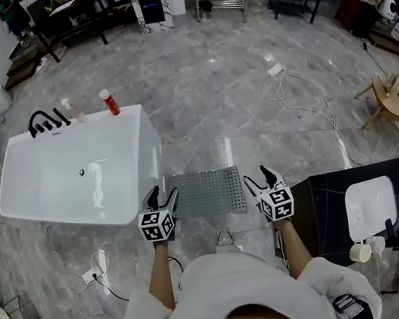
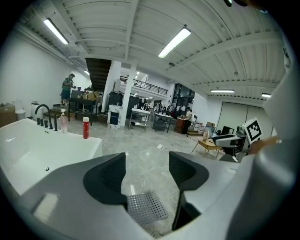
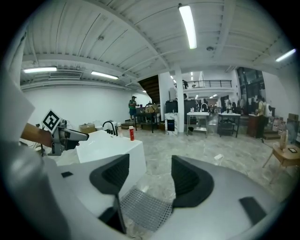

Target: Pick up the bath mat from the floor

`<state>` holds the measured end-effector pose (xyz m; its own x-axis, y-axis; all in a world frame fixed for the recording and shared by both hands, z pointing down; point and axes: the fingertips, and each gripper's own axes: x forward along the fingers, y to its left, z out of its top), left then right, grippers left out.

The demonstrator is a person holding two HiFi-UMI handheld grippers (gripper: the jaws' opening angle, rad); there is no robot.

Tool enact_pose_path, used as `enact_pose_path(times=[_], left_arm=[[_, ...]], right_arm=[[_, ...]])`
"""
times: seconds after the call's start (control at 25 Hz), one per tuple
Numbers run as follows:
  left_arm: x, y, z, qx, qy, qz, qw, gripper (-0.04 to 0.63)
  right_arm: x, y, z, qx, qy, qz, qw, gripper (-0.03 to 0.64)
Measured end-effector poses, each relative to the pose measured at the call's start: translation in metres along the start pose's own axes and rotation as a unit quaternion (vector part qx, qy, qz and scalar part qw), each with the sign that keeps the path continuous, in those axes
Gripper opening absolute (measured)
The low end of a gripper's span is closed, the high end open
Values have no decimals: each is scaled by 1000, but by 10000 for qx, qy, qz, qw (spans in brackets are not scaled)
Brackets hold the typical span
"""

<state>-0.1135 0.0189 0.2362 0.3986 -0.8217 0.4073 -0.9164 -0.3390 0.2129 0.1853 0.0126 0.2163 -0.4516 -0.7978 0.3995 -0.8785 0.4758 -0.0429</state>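
Note:
The grey perforated bath mat point(image 1: 207, 193) lies flat on the marble floor right in front of me, beside the bathtub. My left gripper point(image 1: 163, 194) hovers over the mat's left edge and my right gripper point(image 1: 257, 176) over its right edge. Both are held well above the floor, with jaws apart and nothing between them. In the left gripper view the mat point(image 2: 146, 207) shows low between the open jaws of the left gripper point(image 2: 146, 164). The right gripper view shows the mat point(image 3: 145, 208) below the open right gripper point(image 3: 150, 168).
A white bathtub point(image 1: 79, 172) stands to the left, with a red bottle point(image 1: 109, 102) and a black faucet point(image 1: 44, 121) on its rim. A black cabinet with a white basin point(image 1: 368, 205) is at the right. Cables point(image 1: 304, 102) run across the floor, and a wooden stool point(image 1: 386, 100) stands beyond.

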Motion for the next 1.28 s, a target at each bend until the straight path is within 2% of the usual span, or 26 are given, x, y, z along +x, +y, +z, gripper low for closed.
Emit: enact_pose_path(times=[0.28, 0.48, 0.68, 0.8, 1.08, 1.28], left_arm=[[33, 13, -30, -171, 464, 129, 9987, 298], [55, 47, -58, -185, 739, 190, 9969, 298], [80, 84, -112, -275, 1186, 42, 9926, 298], [104, 105, -142, -273, 1456, -74, 9889, 298], [146, 122, -190, -359, 1703, -210, 9845, 298], [169, 133, -247, -585, 1994, -265, 9778, 298]], right_arm=[[50, -7, -26, 116, 450, 258, 9986, 289], [86, -8, -57, 234, 726, 231, 9968, 288], [107, 0, -116, 349, 1281, 82, 9911, 290], [125, 3, -146, 560, 1447, -16, 9879, 288], [157, -6, -205, 732, 1726, -175, 9821, 290], [178, -14, -262, 866, 1978, -186, 9762, 290]])
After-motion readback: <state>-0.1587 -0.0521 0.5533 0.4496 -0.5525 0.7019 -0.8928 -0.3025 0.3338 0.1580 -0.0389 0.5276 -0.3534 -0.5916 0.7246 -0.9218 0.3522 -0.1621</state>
